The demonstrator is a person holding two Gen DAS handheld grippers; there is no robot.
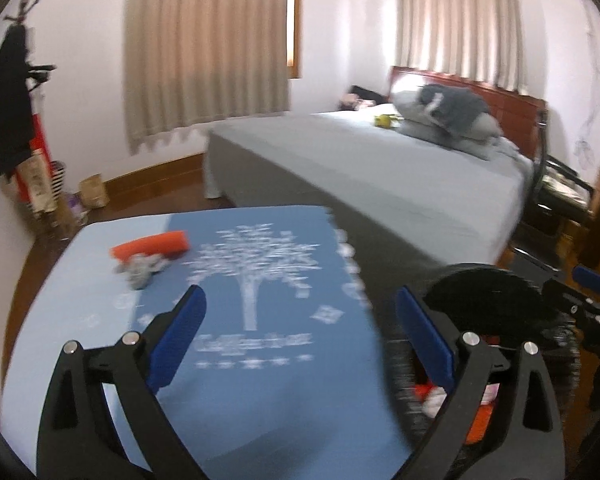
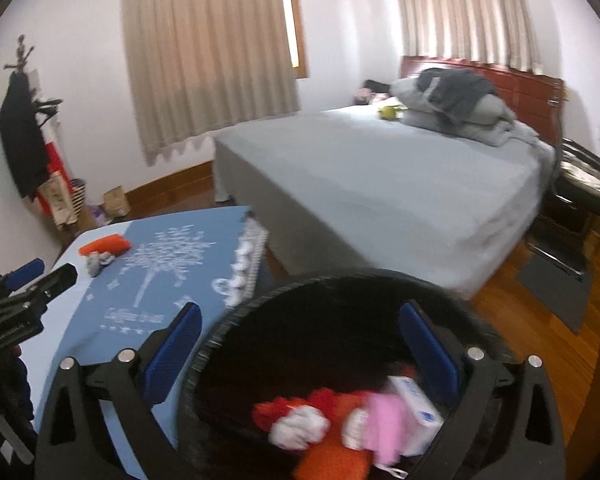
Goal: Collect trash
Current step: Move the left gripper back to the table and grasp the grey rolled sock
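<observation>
You face a bedroom with white walls. Beige curtains cover two far windows, daylight leaking between them. A grey-sheeted bed with a red-brown headboard stands right; a coat rack stands far left on the wooden floor.

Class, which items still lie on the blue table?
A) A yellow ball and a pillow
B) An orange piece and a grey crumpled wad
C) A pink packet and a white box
B: the orange piece and grey wad lie together on the table; the bin holds the rest.
</observation>
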